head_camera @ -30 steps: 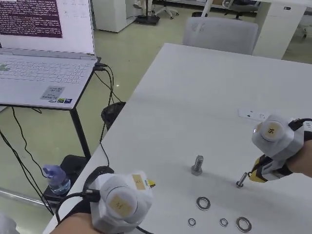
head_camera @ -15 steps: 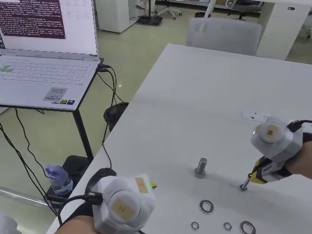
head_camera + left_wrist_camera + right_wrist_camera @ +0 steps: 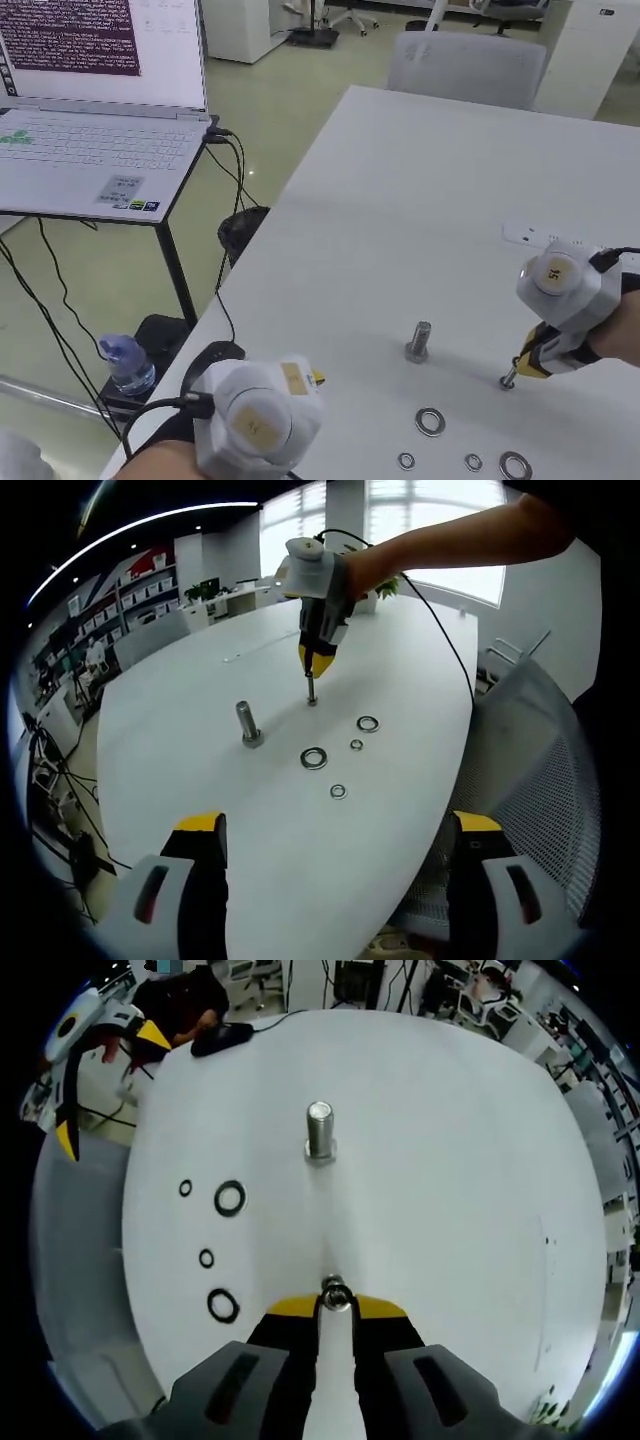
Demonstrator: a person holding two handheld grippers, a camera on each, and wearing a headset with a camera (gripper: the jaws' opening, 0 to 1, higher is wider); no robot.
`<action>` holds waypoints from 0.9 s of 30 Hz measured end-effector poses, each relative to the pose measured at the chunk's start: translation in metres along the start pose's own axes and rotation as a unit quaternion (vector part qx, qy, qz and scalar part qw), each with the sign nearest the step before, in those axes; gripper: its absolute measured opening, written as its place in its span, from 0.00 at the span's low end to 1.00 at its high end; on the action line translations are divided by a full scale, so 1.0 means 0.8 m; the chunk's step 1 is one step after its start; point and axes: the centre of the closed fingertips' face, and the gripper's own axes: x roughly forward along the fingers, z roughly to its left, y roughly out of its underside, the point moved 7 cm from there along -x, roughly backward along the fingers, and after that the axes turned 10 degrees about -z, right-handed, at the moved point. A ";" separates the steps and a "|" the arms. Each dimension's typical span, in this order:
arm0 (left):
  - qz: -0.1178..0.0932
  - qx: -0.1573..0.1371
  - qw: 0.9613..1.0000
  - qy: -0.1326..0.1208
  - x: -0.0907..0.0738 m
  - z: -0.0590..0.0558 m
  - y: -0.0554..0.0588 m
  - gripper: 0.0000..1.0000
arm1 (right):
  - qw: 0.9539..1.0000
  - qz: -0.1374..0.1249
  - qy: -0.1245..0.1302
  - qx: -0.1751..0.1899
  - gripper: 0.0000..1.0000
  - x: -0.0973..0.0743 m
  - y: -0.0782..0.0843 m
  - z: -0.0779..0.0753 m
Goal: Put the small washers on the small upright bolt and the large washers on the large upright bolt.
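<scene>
The large bolt (image 3: 419,341) stands upright on the white table (image 3: 400,200). My right gripper (image 3: 530,362) is shut on the small bolt (image 3: 509,379), holding it head-down on the tabletop to the right of the large bolt. In the right gripper view the small bolt (image 3: 335,1293) sits between the shut jaws of my right gripper (image 3: 335,1310), with the large bolt (image 3: 320,1130) ahead. Two large washers (image 3: 431,421) (image 3: 515,465) and two small washers (image 3: 406,461) (image 3: 473,462) lie flat near the front edge. My left gripper (image 3: 338,825) is open and holds nothing, back from the washers (image 3: 314,757).
An open laptop (image 3: 90,150) stands on a side stand left of the table, with cables hanging below. A water bottle (image 3: 128,365) is on the floor. A grey chair (image 3: 465,65) stands at the far end. A small white strip (image 3: 535,235) lies on the table's right side.
The head camera has shifted a little. My right gripper still holds the small bolt and has brought it slightly lower and more upright. The washers and large bolt have not moved.
</scene>
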 end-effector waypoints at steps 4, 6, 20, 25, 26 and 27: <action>0.006 -0.007 1.000 -0.003 -0.001 -0.001 0.003 0.92 | 1.000 0.003 -0.002 0.000 0.13 0.006 0.003 -0.003; 0.002 -0.005 1.000 -0.002 -0.001 -0.001 0.004 0.92 | 1.000 0.005 -0.003 -0.001 0.13 0.008 0.004 -0.002; -0.001 -0.009 1.000 -0.006 -0.001 -0.004 0.005 0.97 | 1.000 0.009 -0.005 0.002 0.13 0.028 0.013 0.000; -0.001 -0.011 1.000 -0.009 -0.002 -0.004 0.007 0.98 | 1.000 0.012 -0.006 0.001 0.13 0.034 0.015 0.003; 0.000 -0.012 1.000 -0.009 -0.003 -0.004 0.007 0.98 | 1.000 0.013 -0.006 -0.004 0.13 0.037 0.016 0.004; 0.001 -0.012 1.000 -0.009 -0.003 -0.004 0.008 0.98 | 1.000 0.016 -0.006 -0.006 0.13 0.037 0.017 0.005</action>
